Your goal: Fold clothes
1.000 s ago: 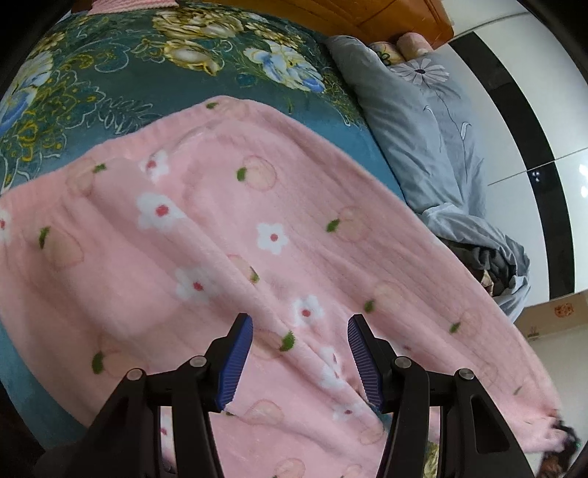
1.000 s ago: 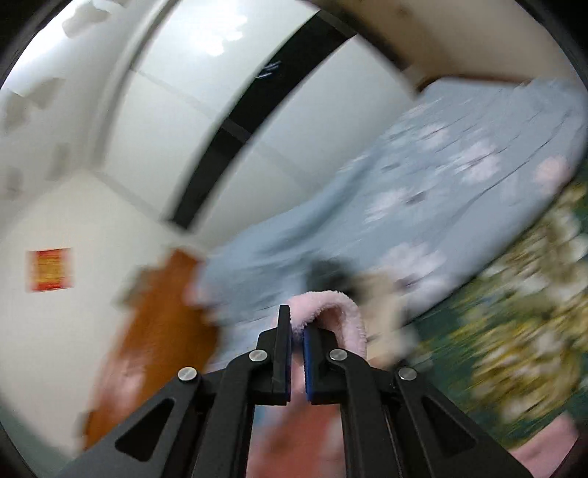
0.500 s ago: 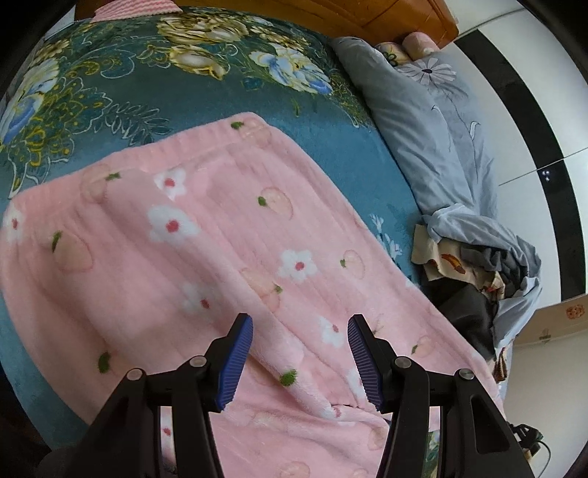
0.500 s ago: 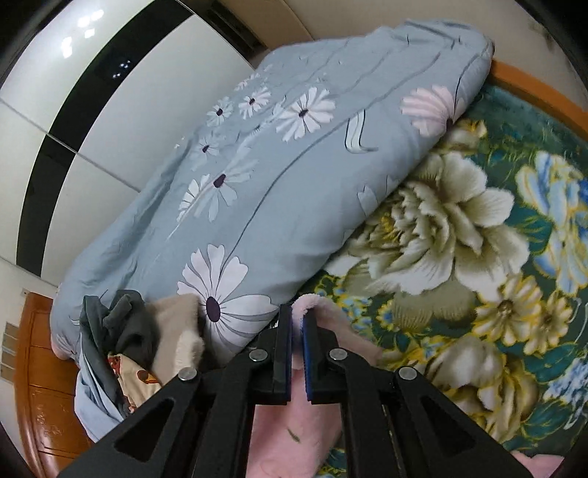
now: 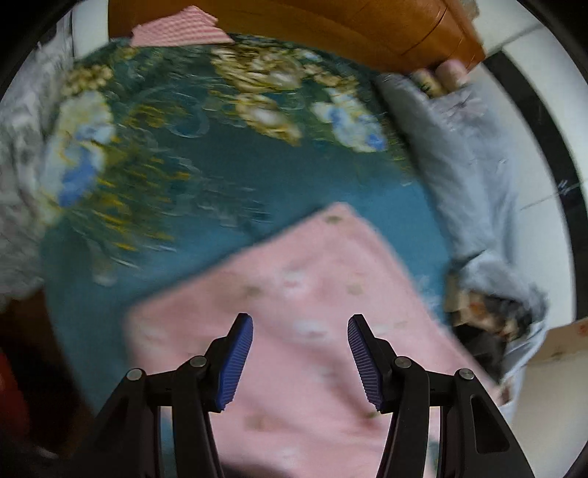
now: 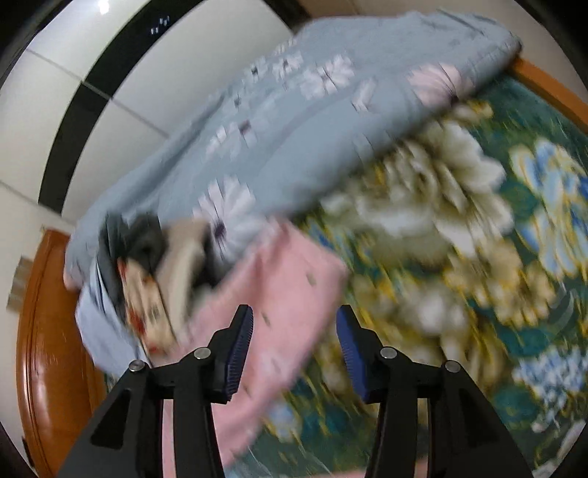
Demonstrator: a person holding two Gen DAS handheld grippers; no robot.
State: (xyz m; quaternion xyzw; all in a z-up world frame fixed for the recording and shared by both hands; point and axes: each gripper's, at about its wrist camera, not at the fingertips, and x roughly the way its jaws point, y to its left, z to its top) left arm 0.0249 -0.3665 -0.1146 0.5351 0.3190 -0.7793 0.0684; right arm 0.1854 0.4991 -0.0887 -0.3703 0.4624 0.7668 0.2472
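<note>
A pink fleece garment with small flowers lies folded on the teal floral bedspread. Both views are motion-blurred. My left gripper hovers above the garment's near part, open, with nothing between its blue pads. In the right wrist view the same pink garment lies under and ahead of my right gripper, which is open and holds nothing. The garment's near edge is hidden behind the gripper bodies in both views.
A grey-blue flowered quilt is heaped along the bed's side. A pile of dark and patterned clothes lies beside the pink garment. An orange wooden bed frame and a white wall with a black stripe border the bed.
My right gripper has opened and let go of the pink garment's edge, which now lies on the bed. My left gripper has pulled back; more bedspread shows and the garment looks smaller.
</note>
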